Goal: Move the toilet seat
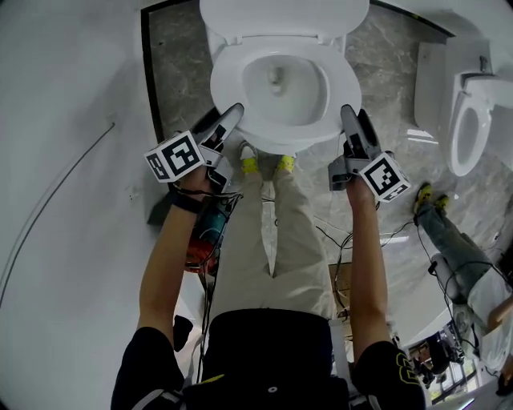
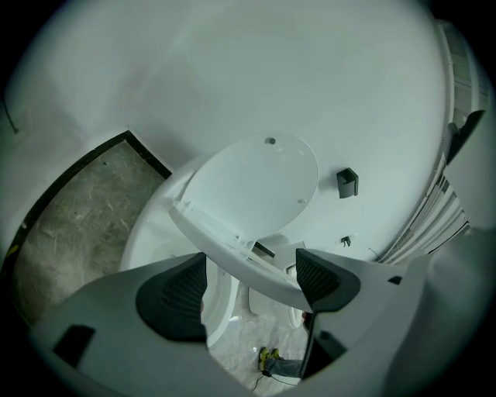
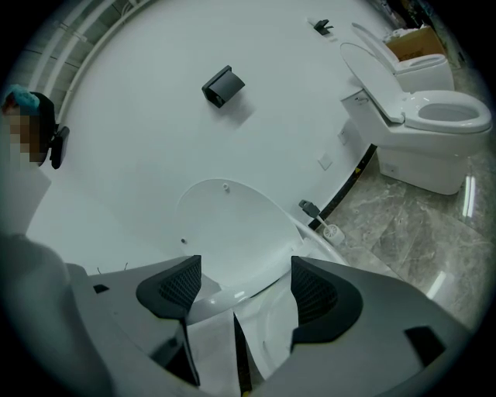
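Observation:
The white toilet seat (image 1: 337, 74) lies over the bowl (image 1: 280, 80), and its lid (image 1: 280, 11) stands up against the wall. My left gripper (image 1: 229, 120) is at the seat's front left and my right gripper (image 1: 350, 120) at its front right. In the left gripper view the seat's rim (image 2: 232, 248) runs slanted between the pads of the left gripper (image 2: 252, 283), raised off the bowl (image 2: 155, 240), with the lid (image 2: 256, 182) behind it. In the right gripper view the seat's edge (image 3: 260, 310) fills the gap of the right gripper (image 3: 240, 287). Both look shut on the rim.
A second toilet (image 1: 473, 120) stands to the right, with another person's legs (image 1: 441, 224) near it. Cables (image 1: 345, 240) lie on the marble floor. A toilet brush (image 3: 329, 230) stands by the wall. A black fitting (image 3: 223, 85) is mounted on the white wall.

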`<state>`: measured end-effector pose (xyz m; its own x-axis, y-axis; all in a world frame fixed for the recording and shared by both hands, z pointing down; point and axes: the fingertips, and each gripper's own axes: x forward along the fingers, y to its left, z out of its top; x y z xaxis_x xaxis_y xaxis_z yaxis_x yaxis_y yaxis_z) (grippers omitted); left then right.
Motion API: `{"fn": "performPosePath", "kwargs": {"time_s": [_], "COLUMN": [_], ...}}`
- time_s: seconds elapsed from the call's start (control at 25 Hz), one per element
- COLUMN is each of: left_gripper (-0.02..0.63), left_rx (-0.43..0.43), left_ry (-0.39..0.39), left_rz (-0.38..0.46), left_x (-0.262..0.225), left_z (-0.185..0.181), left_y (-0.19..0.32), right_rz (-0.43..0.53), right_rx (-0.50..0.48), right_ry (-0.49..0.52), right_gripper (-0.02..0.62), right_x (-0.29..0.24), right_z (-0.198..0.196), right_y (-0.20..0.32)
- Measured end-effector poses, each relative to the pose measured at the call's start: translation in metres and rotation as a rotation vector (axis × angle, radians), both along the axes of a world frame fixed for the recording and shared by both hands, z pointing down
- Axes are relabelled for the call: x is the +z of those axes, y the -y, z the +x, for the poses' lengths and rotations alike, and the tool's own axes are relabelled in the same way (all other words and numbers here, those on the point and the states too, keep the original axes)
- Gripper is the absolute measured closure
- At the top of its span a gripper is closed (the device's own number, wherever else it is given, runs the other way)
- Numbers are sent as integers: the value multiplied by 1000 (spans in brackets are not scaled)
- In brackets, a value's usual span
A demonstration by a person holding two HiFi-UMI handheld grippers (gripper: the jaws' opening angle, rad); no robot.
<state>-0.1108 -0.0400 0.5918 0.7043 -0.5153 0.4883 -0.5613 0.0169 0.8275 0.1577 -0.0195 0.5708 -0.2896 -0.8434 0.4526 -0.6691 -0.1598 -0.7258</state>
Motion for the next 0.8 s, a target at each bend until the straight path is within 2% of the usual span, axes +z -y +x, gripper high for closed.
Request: {"fn": "performPosePath", "kwargs": {"time_s": [0.2,0.56,0.8], "left_gripper": [233,233,233], "left_rx": [-18,-80,-112], "left_ry": [-18,-63,-102], "left_rz": [3,-8,-2], "left_x": [-6,-8,-19], "left_z": [1,1,3], "left_y": [11,28,37], "right_rz": [25,36,71], "right_rx": [-7,56,54], "right_ry": [0,68,47], "right_gripper": [229,225,221], "right_x": [-9,-8,-22], "right_z": [1,5,12], "right_y": [12,26,35]}}
